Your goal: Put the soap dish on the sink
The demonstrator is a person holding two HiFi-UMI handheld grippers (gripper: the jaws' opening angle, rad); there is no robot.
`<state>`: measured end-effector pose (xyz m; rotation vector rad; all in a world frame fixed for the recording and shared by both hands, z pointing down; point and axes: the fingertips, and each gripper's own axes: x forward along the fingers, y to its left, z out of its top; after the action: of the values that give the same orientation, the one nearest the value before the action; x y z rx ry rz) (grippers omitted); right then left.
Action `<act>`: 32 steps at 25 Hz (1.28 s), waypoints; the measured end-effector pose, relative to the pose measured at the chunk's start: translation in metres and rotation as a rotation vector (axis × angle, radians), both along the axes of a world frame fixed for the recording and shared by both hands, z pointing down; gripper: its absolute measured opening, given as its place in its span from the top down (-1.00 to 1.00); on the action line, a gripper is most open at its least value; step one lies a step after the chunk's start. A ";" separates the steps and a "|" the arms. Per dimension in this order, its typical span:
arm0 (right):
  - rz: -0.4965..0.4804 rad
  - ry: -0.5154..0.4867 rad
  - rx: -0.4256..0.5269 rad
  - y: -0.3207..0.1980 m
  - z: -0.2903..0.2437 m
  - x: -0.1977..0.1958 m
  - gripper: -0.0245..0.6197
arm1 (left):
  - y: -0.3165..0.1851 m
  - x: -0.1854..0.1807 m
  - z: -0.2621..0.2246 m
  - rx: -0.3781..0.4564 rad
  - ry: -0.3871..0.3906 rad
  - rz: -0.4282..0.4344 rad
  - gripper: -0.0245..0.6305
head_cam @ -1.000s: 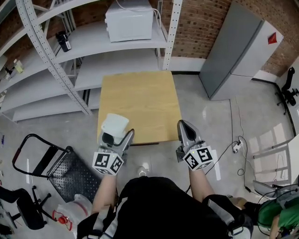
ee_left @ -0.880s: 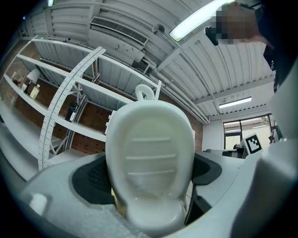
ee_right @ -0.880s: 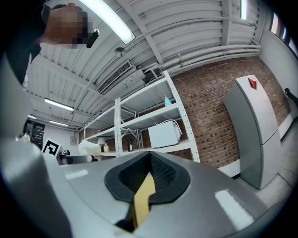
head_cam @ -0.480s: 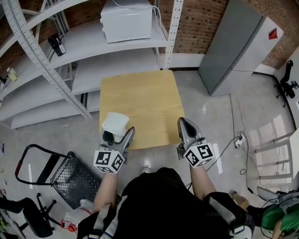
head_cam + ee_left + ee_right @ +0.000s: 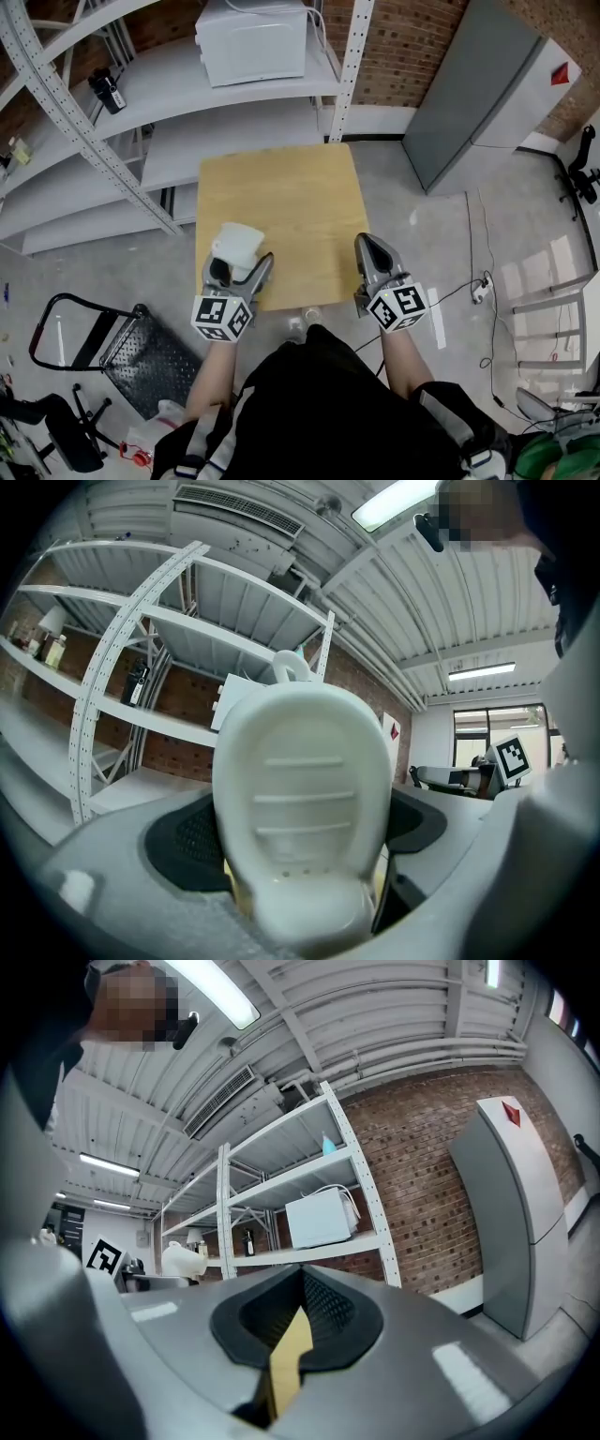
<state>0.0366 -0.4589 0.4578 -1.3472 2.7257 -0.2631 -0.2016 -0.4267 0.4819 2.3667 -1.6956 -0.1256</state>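
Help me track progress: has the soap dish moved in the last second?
Yes. The soap dish, in the left gripper, has come slightly forward, farther in from the table's near edge.

smooth matt white plastic soap dish [image 5: 302,808]; pale wood table [image 5: 281,202].

The soap dish [image 5: 233,247] was seen as plain white, the bench [image 5: 281,197] as pale yellow wood, the brick wall [image 5: 412,37] as reddish-brown.
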 end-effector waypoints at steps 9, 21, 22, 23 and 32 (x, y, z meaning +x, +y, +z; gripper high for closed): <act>-0.015 0.021 -0.057 -0.049 0.029 0.001 0.90 | -0.042 0.007 0.026 -0.087 -0.010 -0.008 -0.50; -0.018 0.054 -0.185 -0.081 0.081 0.005 0.90 | -0.076 0.017 0.088 -0.241 0.012 -0.017 -0.50; -0.022 0.059 -0.197 -0.084 0.086 0.005 0.90 | -0.079 0.019 0.092 -0.249 0.006 -0.013 -0.50; -0.027 0.065 -0.208 -0.086 0.091 0.004 0.90 | -0.081 0.020 0.097 -0.258 -0.002 -0.009 -0.50; -0.046 0.113 -0.303 -0.104 0.135 -0.004 0.90 | -0.092 0.021 0.151 -0.392 -0.028 0.004 -0.50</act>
<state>0.0328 -0.5627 0.5928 -1.4069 2.9031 -0.6456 -0.1810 -0.5192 0.6326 2.0877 -1.5578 0.2224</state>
